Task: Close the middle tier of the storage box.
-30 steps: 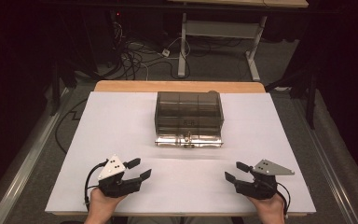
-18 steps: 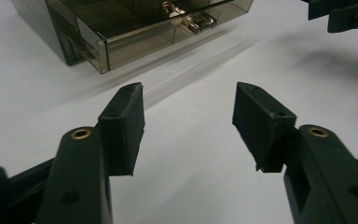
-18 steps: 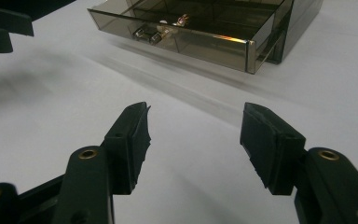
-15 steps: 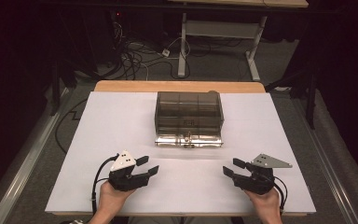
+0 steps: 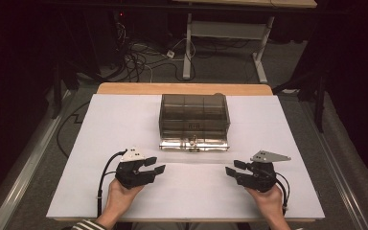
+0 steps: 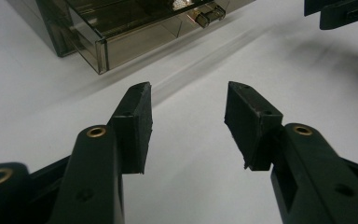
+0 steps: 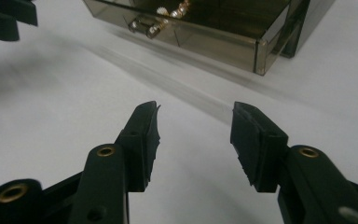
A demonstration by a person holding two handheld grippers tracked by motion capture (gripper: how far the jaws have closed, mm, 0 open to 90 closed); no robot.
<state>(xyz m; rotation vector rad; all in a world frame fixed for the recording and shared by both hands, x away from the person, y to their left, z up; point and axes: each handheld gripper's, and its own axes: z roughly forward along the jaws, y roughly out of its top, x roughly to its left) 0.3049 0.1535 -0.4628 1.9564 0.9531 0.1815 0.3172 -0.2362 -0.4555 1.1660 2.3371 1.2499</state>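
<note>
A smoky see-through drawer box (image 5: 194, 112) stands at the middle of the white tabletop (image 5: 120, 124), its bottom drawer (image 5: 194, 143) pulled out toward me. My left gripper (image 5: 154, 165) rests near the front left and points right; my right gripper (image 5: 234, 167) mirrors it at the front right. Both have just been closing, and they still stand open with nothing between the jaws. In the left gripper view the gripper (image 6: 189, 88) faces bare table below the drawer (image 6: 121, 32). In the right gripper view the gripper (image 7: 196, 108) lies short of the drawer (image 7: 214, 32) and its handle (image 7: 144, 25).
Small shiny bits (image 7: 172, 9) lie inside the pulled-out drawer. A wooden strip (image 5: 182, 88) borders the table's far edge. Beyond it, cables (image 5: 139, 60) sprawl over the floor beside a metal desk frame (image 5: 220, 33). White table surface stretches between my two grippers.
Both grippers have slid inward toward each other and a little nearer the box. The jaws of each stand narrower than before.
</note>
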